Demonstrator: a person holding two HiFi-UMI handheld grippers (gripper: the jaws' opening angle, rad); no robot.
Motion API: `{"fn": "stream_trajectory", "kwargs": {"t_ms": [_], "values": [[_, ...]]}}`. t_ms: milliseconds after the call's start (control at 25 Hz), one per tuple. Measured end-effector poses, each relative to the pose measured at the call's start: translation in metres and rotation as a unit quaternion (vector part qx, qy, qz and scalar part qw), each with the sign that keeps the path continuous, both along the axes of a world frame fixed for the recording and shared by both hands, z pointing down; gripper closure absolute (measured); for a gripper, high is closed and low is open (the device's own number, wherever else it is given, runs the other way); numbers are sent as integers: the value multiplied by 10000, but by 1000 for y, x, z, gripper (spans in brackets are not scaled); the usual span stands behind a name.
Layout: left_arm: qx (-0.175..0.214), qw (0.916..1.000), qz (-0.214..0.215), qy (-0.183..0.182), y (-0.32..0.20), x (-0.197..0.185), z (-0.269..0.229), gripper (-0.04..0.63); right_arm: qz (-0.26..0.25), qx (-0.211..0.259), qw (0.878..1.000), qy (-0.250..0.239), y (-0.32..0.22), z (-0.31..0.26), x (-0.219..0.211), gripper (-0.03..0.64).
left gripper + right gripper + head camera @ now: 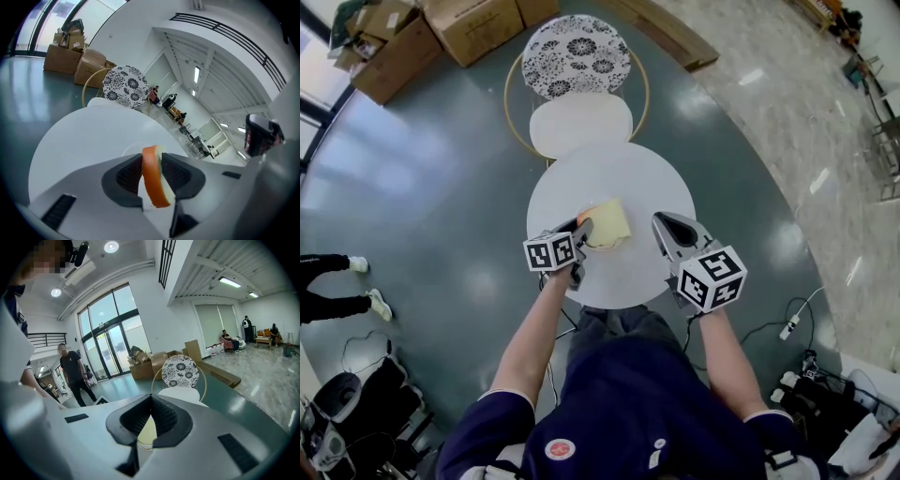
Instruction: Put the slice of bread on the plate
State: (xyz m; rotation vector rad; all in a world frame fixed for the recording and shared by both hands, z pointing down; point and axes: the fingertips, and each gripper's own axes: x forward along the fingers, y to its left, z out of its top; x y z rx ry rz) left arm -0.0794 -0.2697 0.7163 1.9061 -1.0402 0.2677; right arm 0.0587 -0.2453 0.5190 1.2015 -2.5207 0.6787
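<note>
Head view: the slice of bread is low over the near half of the round white table, one crust edge pinched between the pads of the left gripper; the right gripper hovers just beside it, jaws closed together on nothing. Left gripper view: orange-brown crust, pale crumb, the slice edge-on between ribbed dark pads; a faint curved rim just beyond it I take for the plate, white on white. Handling, as I judge it: light, soft, easily dented or torn; best taken by the firmer crust with a gentle, narrow pinch; the smooth tabletop looks slippery. Beyond stands a chair with a round, floral-patterned back.
</note>
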Motion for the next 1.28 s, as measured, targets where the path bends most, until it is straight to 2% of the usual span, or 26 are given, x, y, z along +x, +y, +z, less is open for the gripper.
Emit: {"fn": "stream_trajectory", "kwargs": {"t_ms": [200,720,960,1200,1280], "values": [[-56,9993,-56,-373,-1,-5,12,468,0,-54,10000,28,1,4,0,611],[-135,9950,-212,-965,-1,-14,35,457,22,-82,9999,67,5,8,1,611],[68,9878,-122,-1550,-6,-16,31,446,48,-79,9999,69,7,8,3,611],[192,9856,-216,-1664,-8,-24,18,445,46,-15,10000,5,7,5,2,611],[383,9874,-170,-1525,-11,-23,4,446,40,30,10000,-45,5,4,0,611]]}}
